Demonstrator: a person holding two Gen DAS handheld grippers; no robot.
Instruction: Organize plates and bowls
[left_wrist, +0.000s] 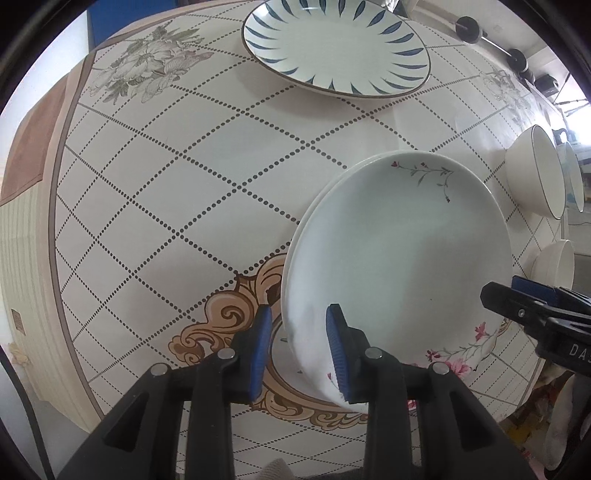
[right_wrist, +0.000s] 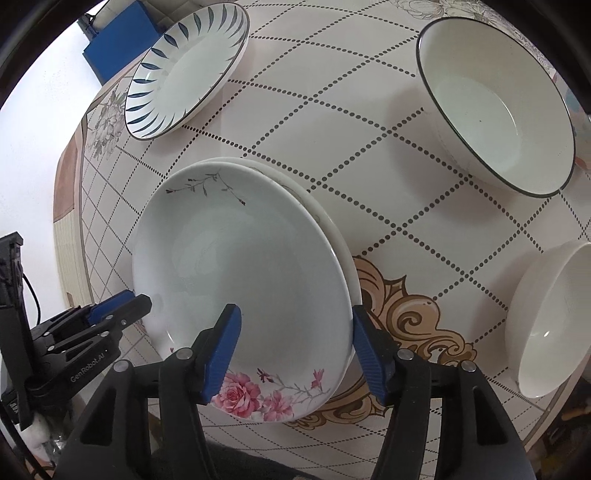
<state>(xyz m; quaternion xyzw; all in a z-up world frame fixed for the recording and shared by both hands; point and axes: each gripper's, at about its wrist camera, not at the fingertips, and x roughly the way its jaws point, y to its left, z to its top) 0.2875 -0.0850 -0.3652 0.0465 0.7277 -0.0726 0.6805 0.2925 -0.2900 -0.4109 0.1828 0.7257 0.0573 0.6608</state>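
Observation:
A white plate with pink roses (left_wrist: 399, 251) (right_wrist: 240, 266) sits on top of a second white plate (left_wrist: 334, 181) (right_wrist: 291, 181), near the front of the patterned table (left_wrist: 184, 184). My left gripper (left_wrist: 301, 314) (right_wrist: 136, 301) straddles the rose plate's left rim. Its jaws stand narrow, with one pad over the plate's inside and a sliver of table showing between the outer pad and the rim. My right gripper (right_wrist: 295, 312) (left_wrist: 502, 288) stands open and wide around the plate's right rim, its pads clear of it.
A blue-leaf plate (left_wrist: 336, 48) (right_wrist: 184, 70) lies at the far side of the table. A dark-rimmed bowl (right_wrist: 495, 103) (left_wrist: 532, 173) and a plain white bowl (right_wrist: 554, 321) (left_wrist: 554, 266) stand to the right. The table's left edge drops off close by.

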